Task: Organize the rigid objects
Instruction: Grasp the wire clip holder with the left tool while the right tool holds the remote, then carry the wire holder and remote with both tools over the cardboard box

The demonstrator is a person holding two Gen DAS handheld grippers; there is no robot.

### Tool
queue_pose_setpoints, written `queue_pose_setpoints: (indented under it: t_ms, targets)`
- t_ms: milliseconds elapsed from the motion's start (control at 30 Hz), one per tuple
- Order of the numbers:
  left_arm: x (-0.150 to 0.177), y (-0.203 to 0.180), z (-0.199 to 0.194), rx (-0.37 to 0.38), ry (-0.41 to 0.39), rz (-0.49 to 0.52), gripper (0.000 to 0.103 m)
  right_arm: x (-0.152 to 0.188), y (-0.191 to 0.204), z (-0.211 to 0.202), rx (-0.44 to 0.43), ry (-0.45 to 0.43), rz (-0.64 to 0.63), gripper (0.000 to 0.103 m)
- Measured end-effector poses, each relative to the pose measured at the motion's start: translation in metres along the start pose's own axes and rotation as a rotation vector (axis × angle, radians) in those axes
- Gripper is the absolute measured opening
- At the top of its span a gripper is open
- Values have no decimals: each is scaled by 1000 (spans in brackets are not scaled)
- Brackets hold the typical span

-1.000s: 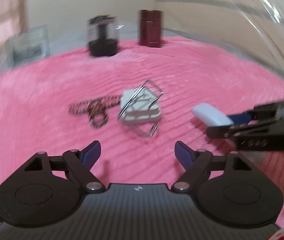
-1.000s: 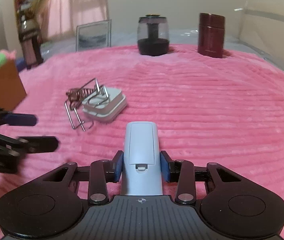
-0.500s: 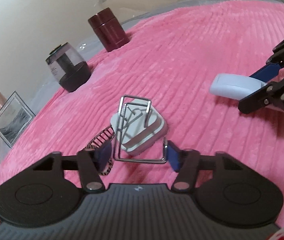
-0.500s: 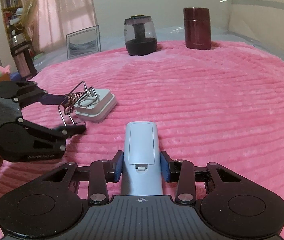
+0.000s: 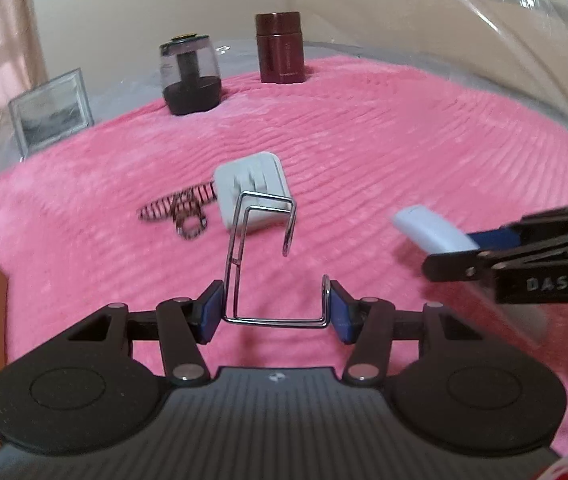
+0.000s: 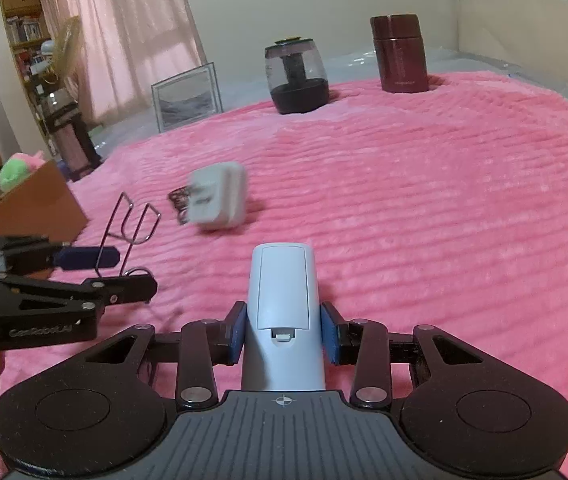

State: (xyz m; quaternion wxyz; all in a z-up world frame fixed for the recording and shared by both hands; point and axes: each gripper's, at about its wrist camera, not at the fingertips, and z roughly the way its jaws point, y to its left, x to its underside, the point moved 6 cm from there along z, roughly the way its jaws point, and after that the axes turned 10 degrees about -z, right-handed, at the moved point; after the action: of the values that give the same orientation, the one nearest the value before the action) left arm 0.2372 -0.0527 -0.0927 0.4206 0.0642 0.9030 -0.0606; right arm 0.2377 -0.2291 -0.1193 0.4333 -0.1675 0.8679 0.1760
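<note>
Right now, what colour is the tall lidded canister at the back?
Dark maroon canister, clearest in the right wrist view.

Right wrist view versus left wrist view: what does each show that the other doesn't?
Only the right wrist view shows the cardboard box, the green plush toy, the bookshelf and the remote's battery cover.

Only the left wrist view shows how the wire rack sits between the left tool's pads, and the full patterned strap.

Both show the white block, the remote in the right tool, the dark jar, the maroon canister, the picture frame and the pink blanket.
</note>
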Motion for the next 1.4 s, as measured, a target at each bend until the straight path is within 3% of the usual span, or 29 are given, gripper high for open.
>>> queue_pose_setpoints:
  t_ms: [133,467,900,1400]
  targets:
    - [14,5,-29,18,20,-107,49,14,16,-18,-25,10,26,35]
    - [45,9,-87,1,37,-166,49,32,54,-57,-51,9,40,35]
    - [50,37,-159,-33,-41,-242,49,13,104,-88,-74,-46,-34,35]
    - [45,107,-237,-102,-119,-243,49,-23,184,-74,-185,-66,-152,35]
